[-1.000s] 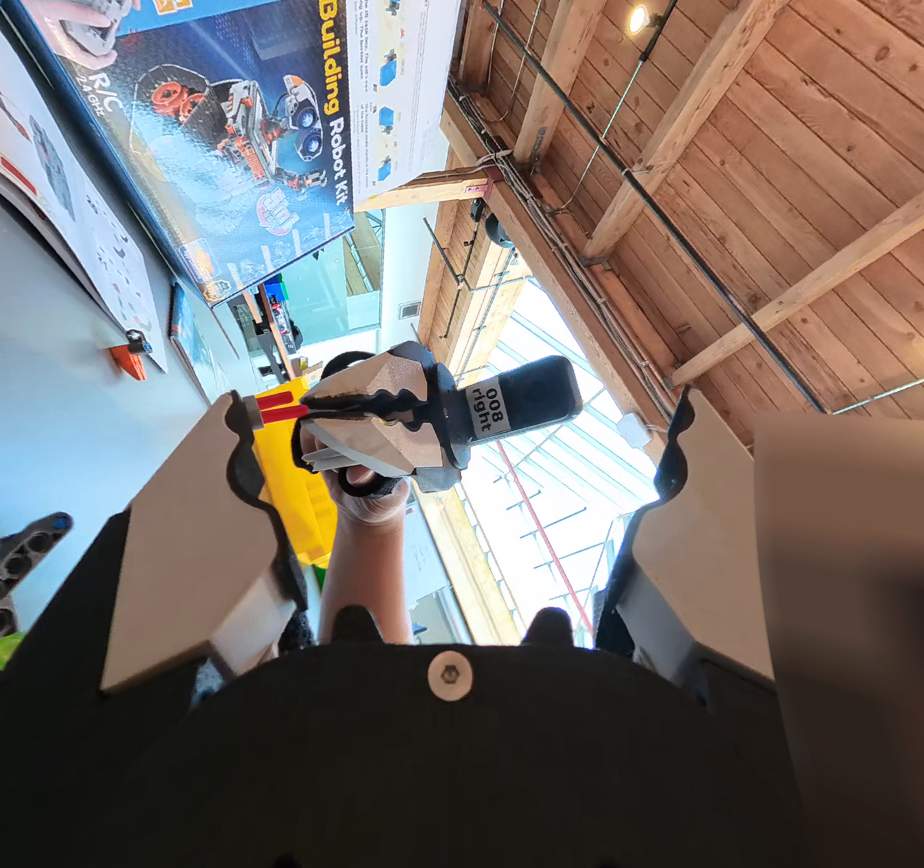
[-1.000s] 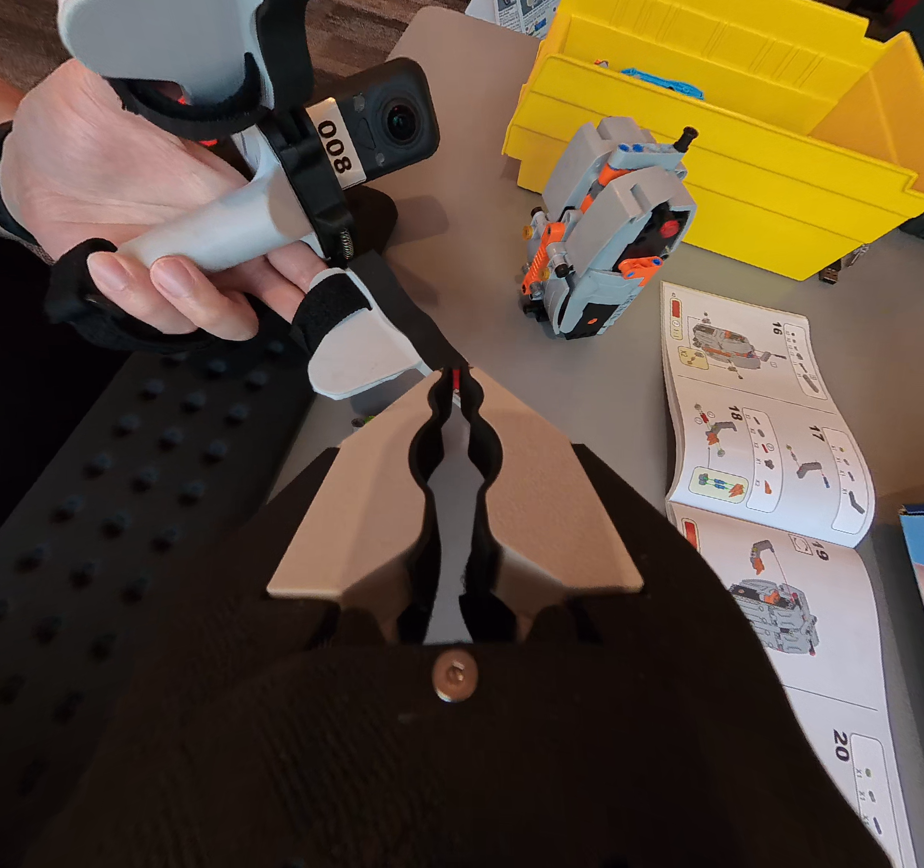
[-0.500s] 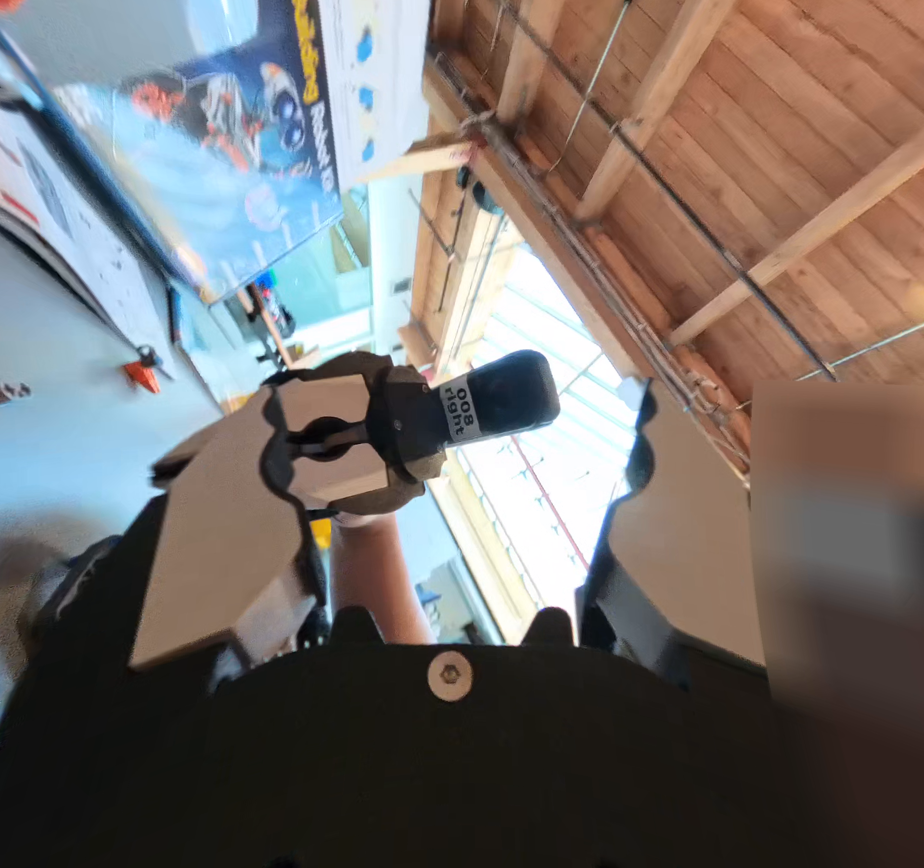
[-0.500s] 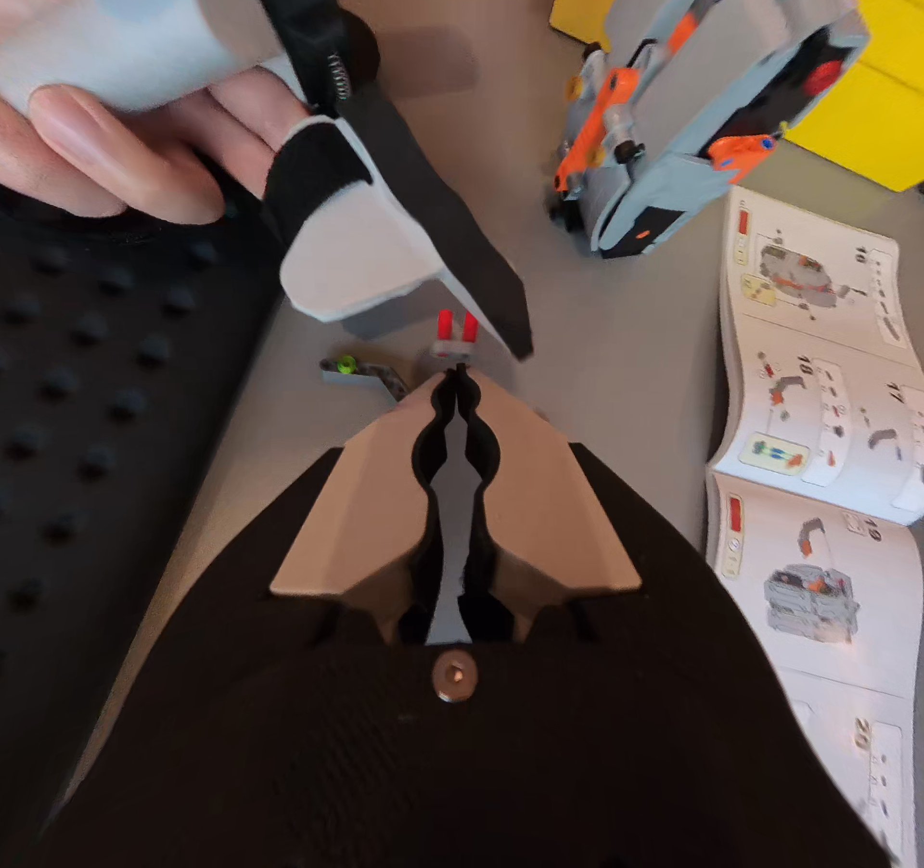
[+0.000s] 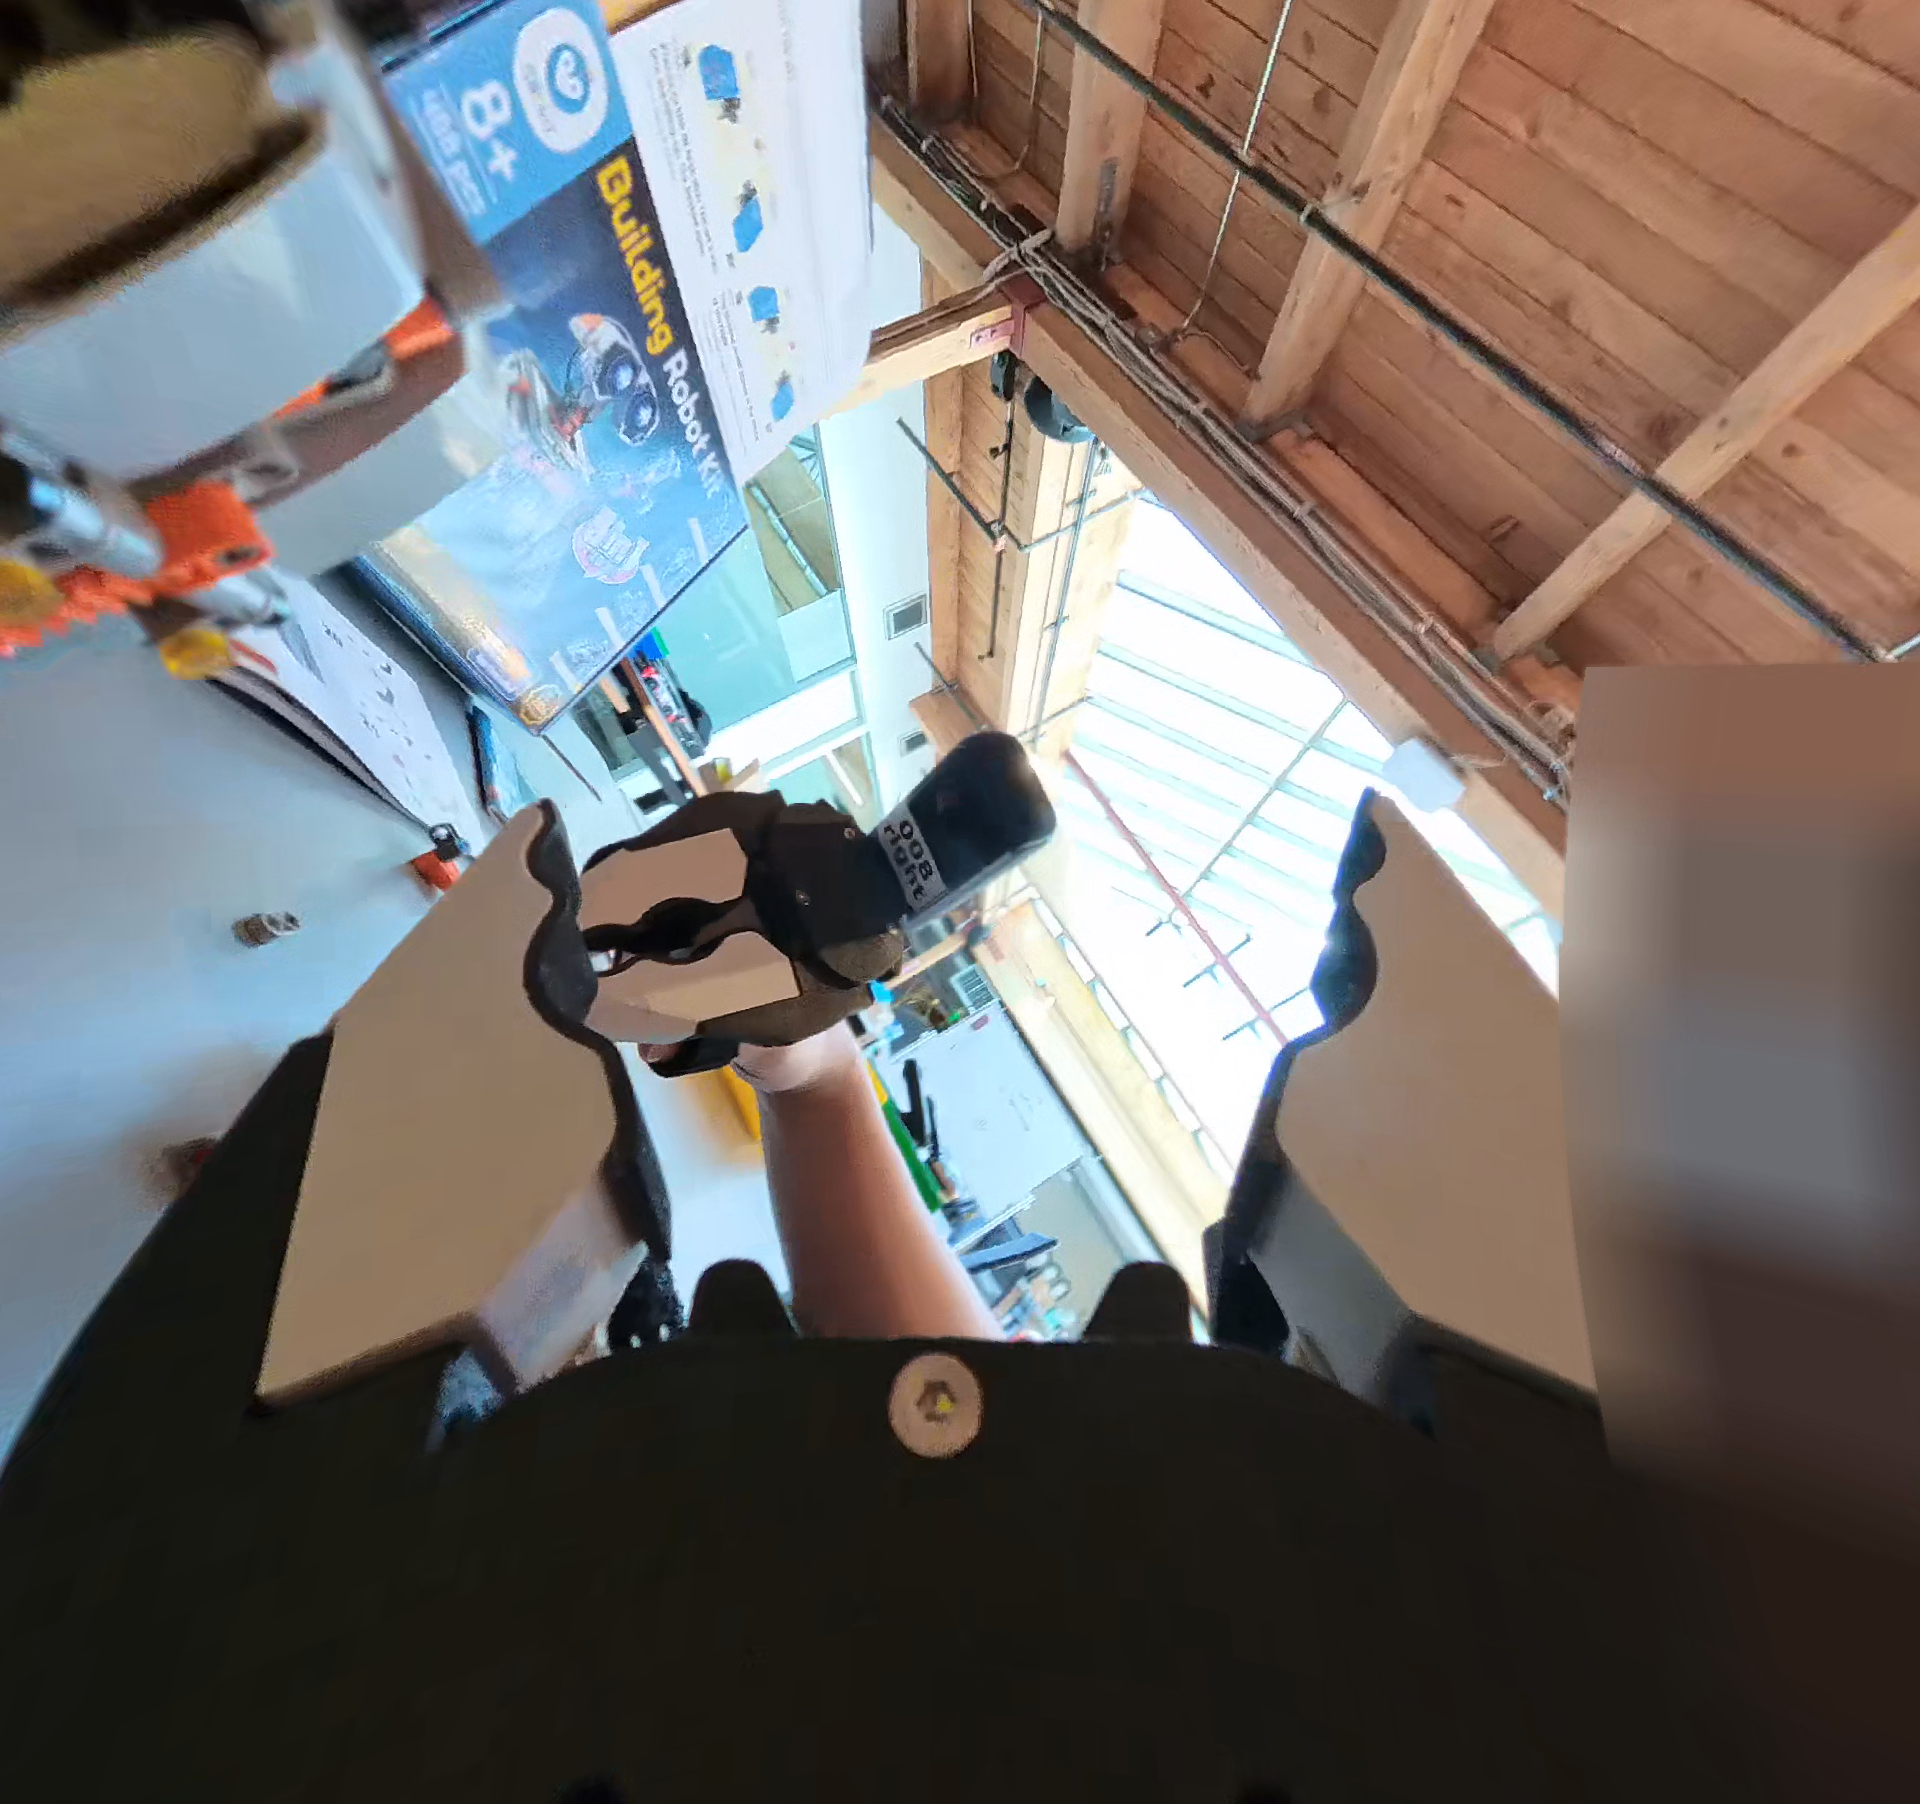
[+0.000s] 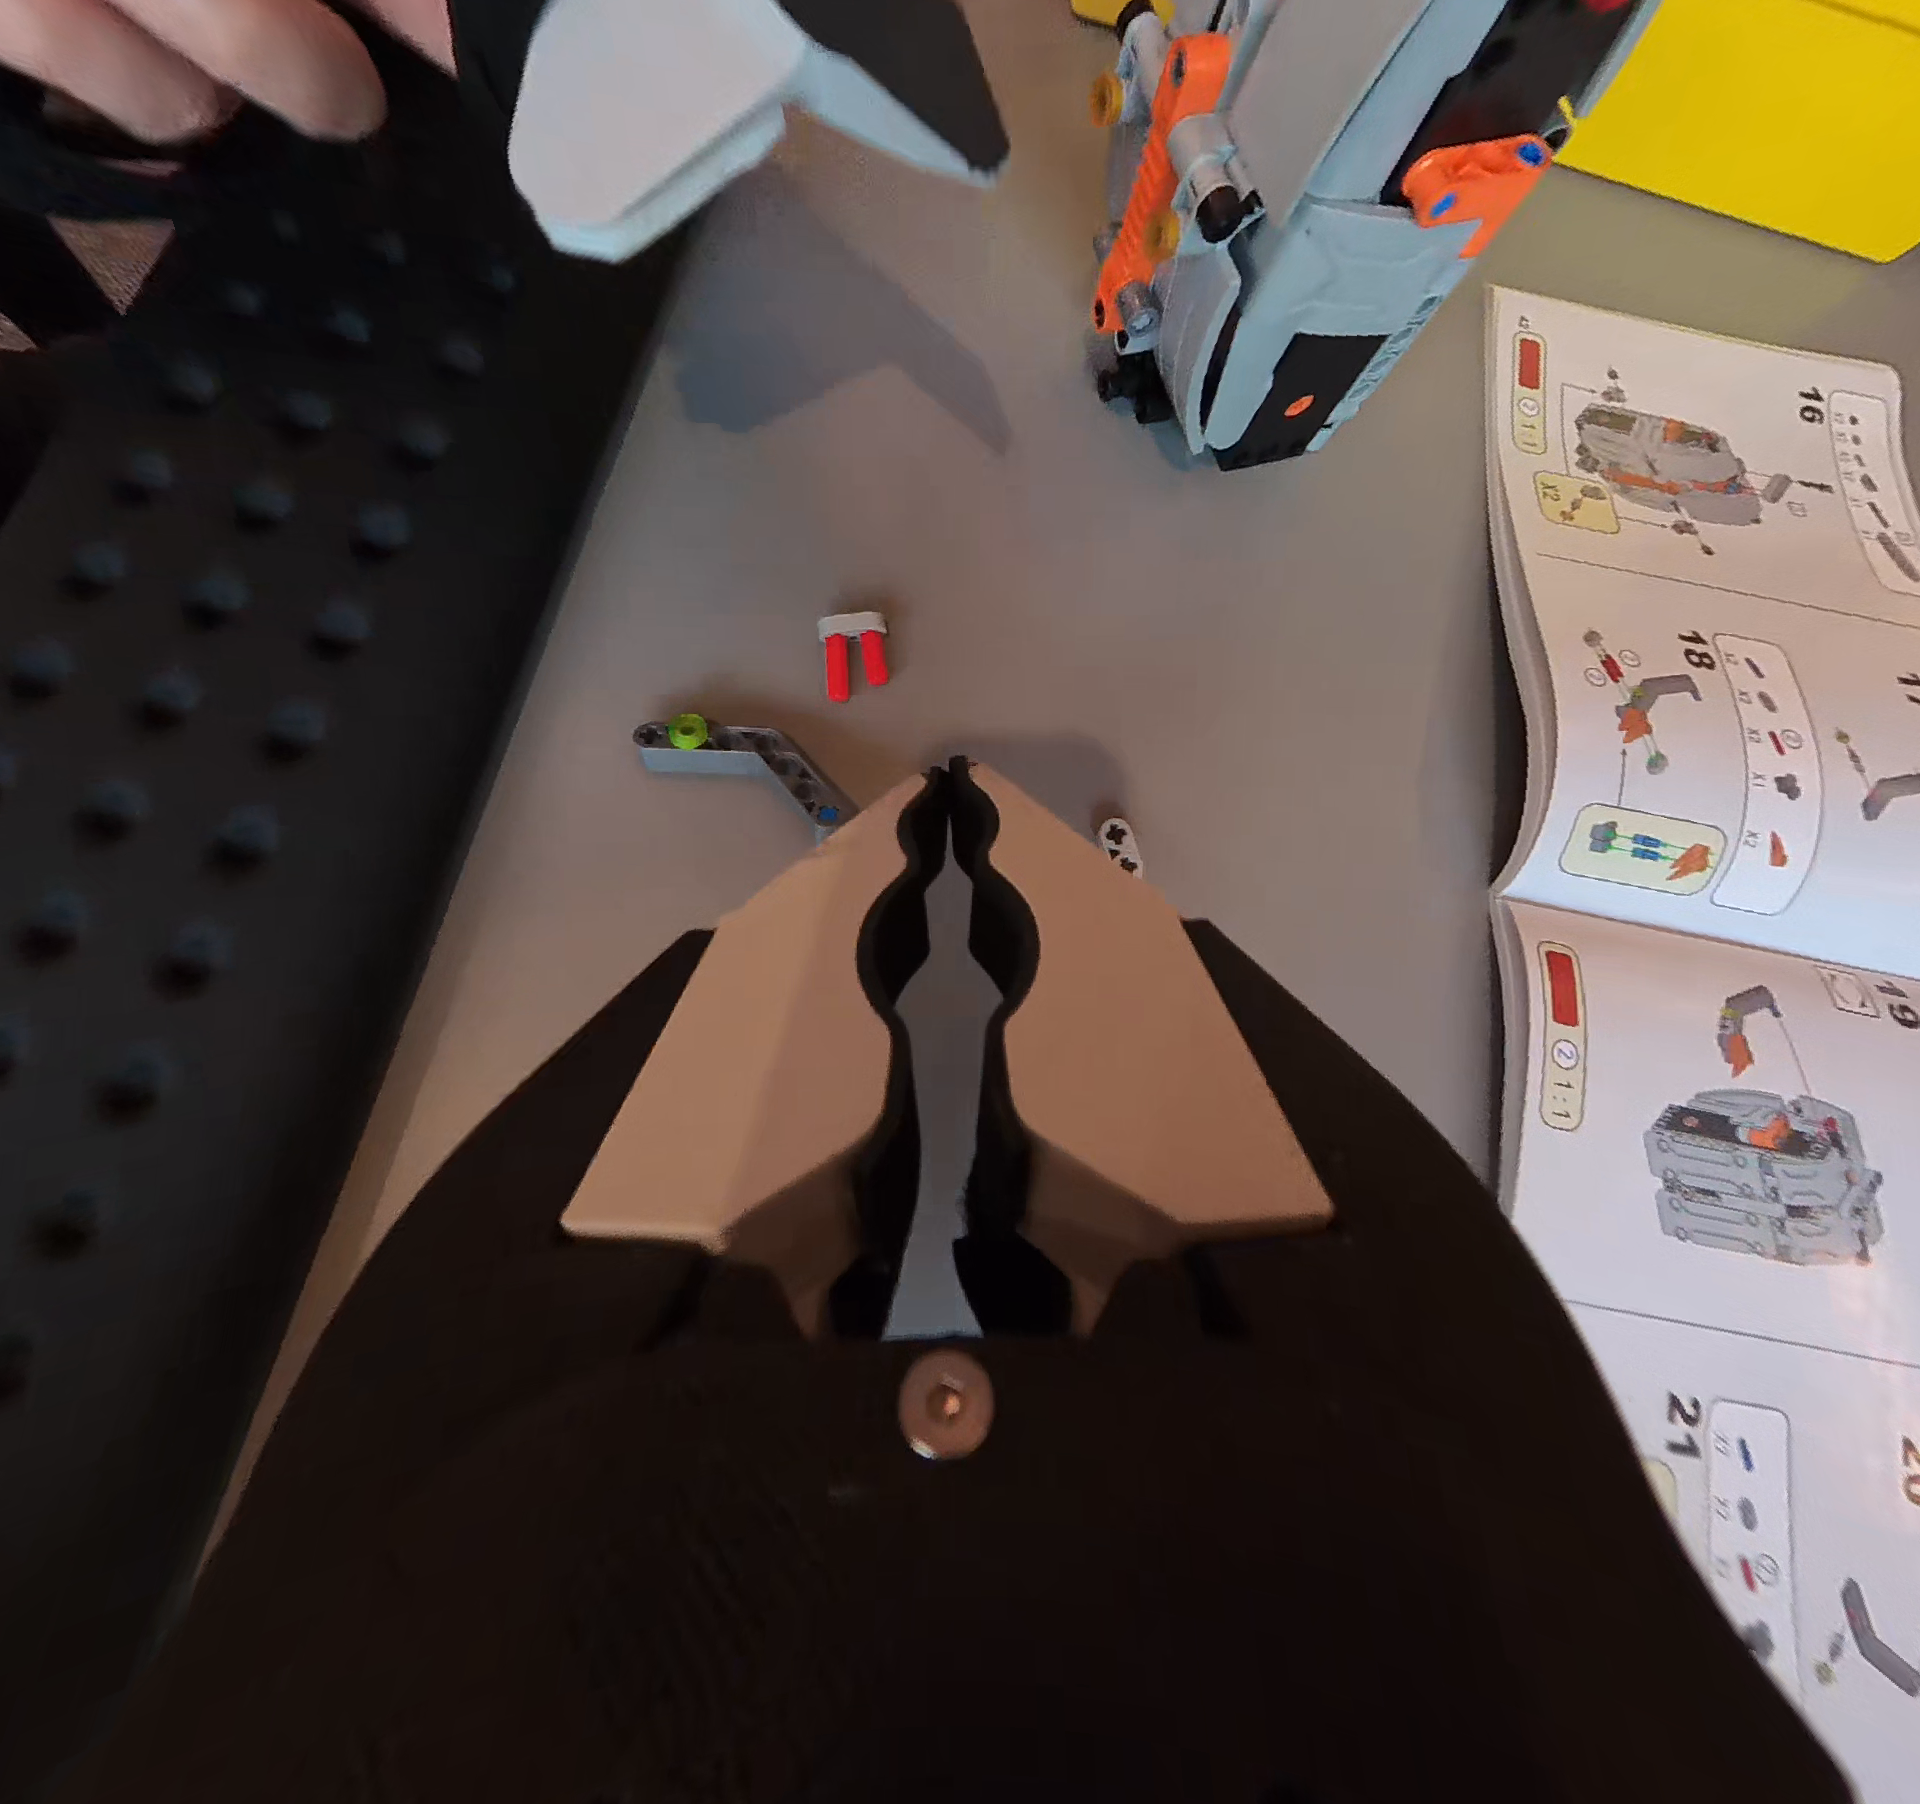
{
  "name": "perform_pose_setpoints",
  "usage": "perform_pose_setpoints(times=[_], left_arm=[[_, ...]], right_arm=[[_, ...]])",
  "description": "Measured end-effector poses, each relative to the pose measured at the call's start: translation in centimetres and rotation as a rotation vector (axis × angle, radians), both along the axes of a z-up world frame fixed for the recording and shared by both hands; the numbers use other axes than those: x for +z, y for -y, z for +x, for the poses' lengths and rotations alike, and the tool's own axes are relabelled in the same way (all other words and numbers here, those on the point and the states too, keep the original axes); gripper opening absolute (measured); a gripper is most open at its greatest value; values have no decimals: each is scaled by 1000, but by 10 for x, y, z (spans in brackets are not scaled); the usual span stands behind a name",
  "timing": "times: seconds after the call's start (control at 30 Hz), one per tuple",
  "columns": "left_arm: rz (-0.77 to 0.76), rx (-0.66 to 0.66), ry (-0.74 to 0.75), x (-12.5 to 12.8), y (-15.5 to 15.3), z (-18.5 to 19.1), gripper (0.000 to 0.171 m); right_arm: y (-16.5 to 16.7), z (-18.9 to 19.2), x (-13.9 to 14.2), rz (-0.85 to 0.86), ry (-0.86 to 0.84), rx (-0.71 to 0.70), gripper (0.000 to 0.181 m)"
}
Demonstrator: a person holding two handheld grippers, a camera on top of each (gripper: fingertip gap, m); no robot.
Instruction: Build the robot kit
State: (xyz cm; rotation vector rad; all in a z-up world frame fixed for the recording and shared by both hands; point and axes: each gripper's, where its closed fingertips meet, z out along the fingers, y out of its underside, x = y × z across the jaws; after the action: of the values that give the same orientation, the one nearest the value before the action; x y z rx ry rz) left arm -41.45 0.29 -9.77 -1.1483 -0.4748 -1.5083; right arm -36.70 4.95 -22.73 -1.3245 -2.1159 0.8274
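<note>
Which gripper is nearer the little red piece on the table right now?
Right. The right gripper, jaws shut and empty, sits just short of the red piece. The left gripper, jaws open, hangs farther beyond it.

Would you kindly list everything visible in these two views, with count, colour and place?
Red two-pin piece: one, red and grey, on the grey table, just ahead of the right claw.
Bent beam: one, grey with green bush, left of that claw's tip.
Small white connector: one, right of the tip.
Partly built model: one, grey, orange, black, far right on the table.
Yellow bin: one, behind the model.
Instruction booklet: one, open, right edge.
Studded mat: one, black, left.
Kit box: one, blue, upright.
Left claw: open, empty.
Right claw: shut, empty.
</note>
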Motion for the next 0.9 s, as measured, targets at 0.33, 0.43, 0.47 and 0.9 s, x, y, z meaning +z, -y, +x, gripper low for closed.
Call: perform_pose_setpoints(times=[0.33, 0.43, 0.47, 0.9], left_arm=[[-8, 70, -218, -7, 24, -24, 135], [-5, 79, -313, -9, 26, -20, 132], [-10, 77, -341, -10, 26, -18, 132], [-51, 51, -431, -24, 22, -10, 130]], right_arm=[[28, -21, -7, -130, 26, 49, 20], [32, -24, -14, -120, 65, 63, 22], [32, -24, -17, -112, 79, 66, 22], [32, -26, -27, -60, 118, 94, 13]])
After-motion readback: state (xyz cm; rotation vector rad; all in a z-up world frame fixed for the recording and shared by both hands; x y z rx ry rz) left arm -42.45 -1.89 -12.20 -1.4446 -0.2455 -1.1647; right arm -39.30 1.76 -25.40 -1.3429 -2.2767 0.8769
